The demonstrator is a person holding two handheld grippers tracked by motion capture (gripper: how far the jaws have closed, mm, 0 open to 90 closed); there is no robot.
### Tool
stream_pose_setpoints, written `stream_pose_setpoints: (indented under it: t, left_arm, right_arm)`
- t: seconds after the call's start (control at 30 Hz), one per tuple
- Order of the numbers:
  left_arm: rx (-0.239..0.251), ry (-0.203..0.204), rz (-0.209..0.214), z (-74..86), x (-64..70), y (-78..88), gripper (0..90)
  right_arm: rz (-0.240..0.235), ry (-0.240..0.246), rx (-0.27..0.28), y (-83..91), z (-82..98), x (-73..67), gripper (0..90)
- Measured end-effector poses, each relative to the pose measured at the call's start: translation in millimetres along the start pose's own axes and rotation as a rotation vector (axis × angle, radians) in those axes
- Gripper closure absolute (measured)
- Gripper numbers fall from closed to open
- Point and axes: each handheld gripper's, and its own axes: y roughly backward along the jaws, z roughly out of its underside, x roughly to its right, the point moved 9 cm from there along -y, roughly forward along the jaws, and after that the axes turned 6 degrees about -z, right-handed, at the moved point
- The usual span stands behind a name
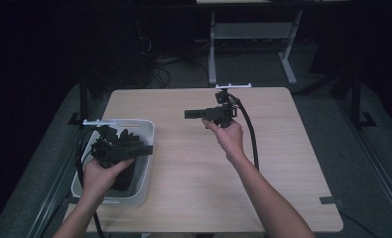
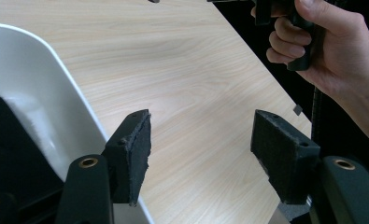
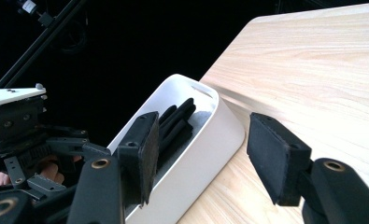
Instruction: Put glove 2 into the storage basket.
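Observation:
A white bin (image 1: 145, 171) sits at the table's left edge with several black stick-like pieces (image 3: 177, 122) lying in it. My left gripper (image 1: 146, 148) hovers over the bin, pointing right across the wooden table (image 1: 193, 173). In the left gripper view, that gripper (image 2: 205, 154) is open with bare table between its pads. My right gripper (image 1: 188, 114) is held above the table's middle, pointing left toward the bin. In its own view, the right gripper (image 3: 205, 154) is open and empty, with the bin (image 3: 210, 135) beyond it.
The table's right edge (image 2: 285, 102) drops off into dark floor. A light-coloured desk frame (image 1: 253, 34) stands beyond the far edge. A black cable (image 1: 250, 134) trails from the right gripper along the person's forearm. A small grey tape mark (image 1: 330, 200) sits at the near right corner.

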Motion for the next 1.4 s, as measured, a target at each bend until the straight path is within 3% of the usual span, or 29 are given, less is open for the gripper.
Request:
stream_pose_setpoints:
  t: [0.63, 1.4]
  left_arm:
    - [-0.015, -0.048, 0.028, -4.0, 25.8, -16.5, 35.1]
    - [-0.054, -0.088, 0.061, -6.6, 59.0, -50.3, 31.3]
  right_arm:
    - [0.03, -0.012, 0.041, 43.4, 2.6, 4.1, 41.6]
    - [0.069, -0.064, 0.096, 100.4, 21.2, 30.1, 38.3]
